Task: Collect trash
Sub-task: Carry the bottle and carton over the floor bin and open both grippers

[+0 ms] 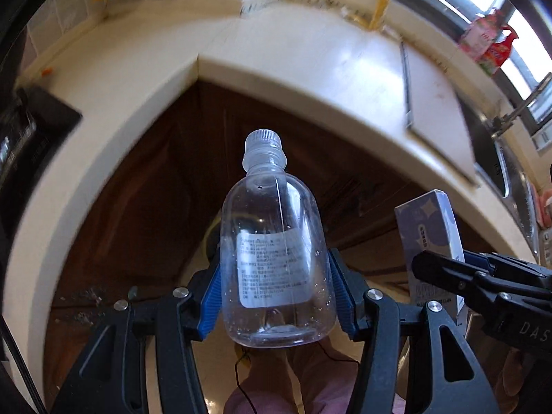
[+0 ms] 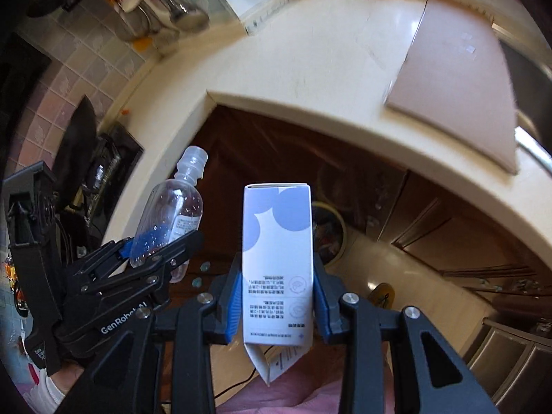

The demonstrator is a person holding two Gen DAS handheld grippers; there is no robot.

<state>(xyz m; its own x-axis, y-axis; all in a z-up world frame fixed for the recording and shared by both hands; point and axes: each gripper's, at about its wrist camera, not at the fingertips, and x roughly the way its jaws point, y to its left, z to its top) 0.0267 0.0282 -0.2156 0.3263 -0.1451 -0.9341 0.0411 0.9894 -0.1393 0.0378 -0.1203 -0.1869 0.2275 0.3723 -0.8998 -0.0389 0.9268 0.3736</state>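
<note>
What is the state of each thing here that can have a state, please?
Plastic bottle: cap on, almost empty, held between the left gripper's fingers.
Paper carton: top closed, bottom flap hanging open, held by the right gripper.
Cabinet doors under the counter: shut.
Trash bin on the floor: open, with rubbish inside.

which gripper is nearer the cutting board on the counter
Right, judging loosely. The right gripper, holding the carton, sits on the side toward the cutting board. The left gripper, holding the bottle, is farther over.
</note>
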